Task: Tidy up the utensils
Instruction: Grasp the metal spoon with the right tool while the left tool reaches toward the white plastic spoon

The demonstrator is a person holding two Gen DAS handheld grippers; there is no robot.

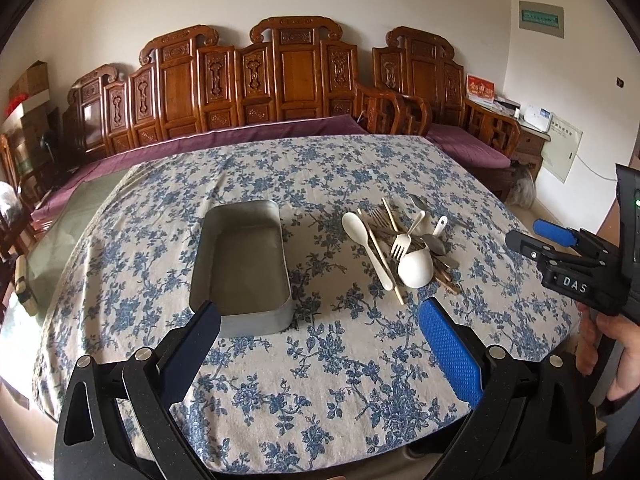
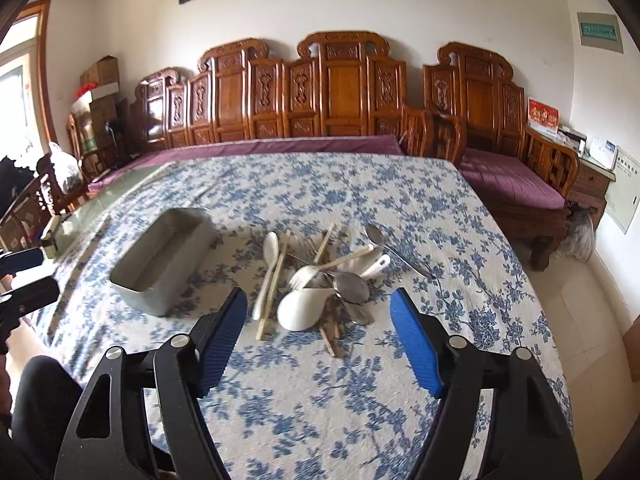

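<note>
Both jaws stand apart and empty: the right gripper (image 2: pixel 318 344) faces the heap of utensils (image 2: pixel 320 280) right of the metal tray (image 2: pixel 164 264) on the table (image 2: pixel 360 400), the left gripper (image 1: pixel 320 344) nearer the tray. Because spoons, forks and chopsticks lie crossed, a pinch there could drag neighbours or let a smooth handle slip.

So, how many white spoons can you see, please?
3: a slim spoon on the pile's left edge, a large spoon at its near end, a half-buried spoon mid-pile; more may be hidden.
</note>
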